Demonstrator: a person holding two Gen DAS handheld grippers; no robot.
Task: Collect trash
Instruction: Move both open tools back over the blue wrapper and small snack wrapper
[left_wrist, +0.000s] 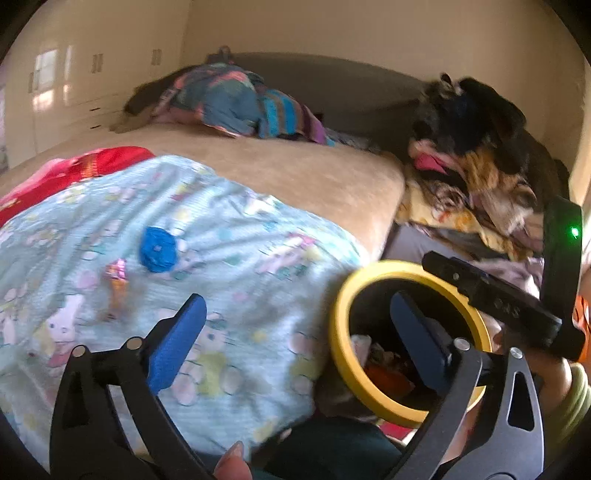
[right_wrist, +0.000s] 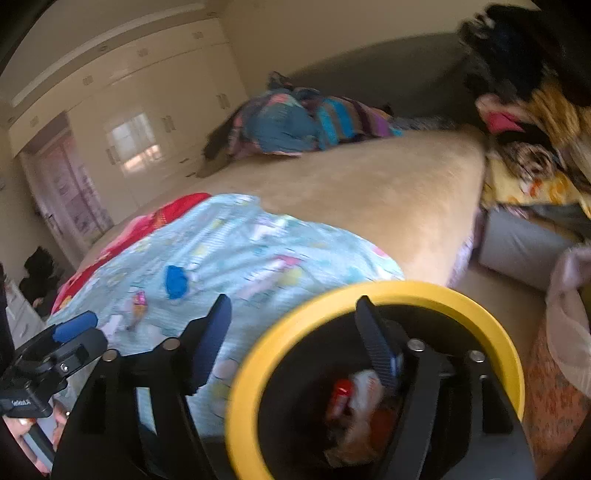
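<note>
Your left claw (left_wrist: 299, 325) stands spread wide with nothing between its blue pads, one finger over the sheet (left_wrist: 229, 236) and the other across the mouth of the bin (left_wrist: 341, 325). In this left view the bin sits just off the bed's corner, with scraps already inside it, and two pieces of trash lie on the sheet: a blue wad (left_wrist: 159, 249) and, just beside it, a pink wrapper (left_wrist: 117, 282). Your right tool's body crosses the far side of the bin here, and a fingertip shows at the bottom edge. In the right view, your right claw (right_wrist: 295, 336) is also released and empty, its right finger hanging over the bin (right_wrist: 243, 384), where white and red scraps lie at the bottom. The blue wad (right_wrist: 175, 281) and the wrapper (right_wrist: 139, 300) lie ahead and to the left, well apart from both fingers. Only this view shows the bin's contents clearly, your left claw (right_wrist: 70, 330) low at the left, and the floor beside the bed; only the left view shows how close the two tools crowd around the rim. Both pictures are smeared, so I judge you are moving quickly, and a fast reach could knock the rim and tip the bin. The wrapper looks thin and flat, so pinching it may catch the sheet too.
</note>
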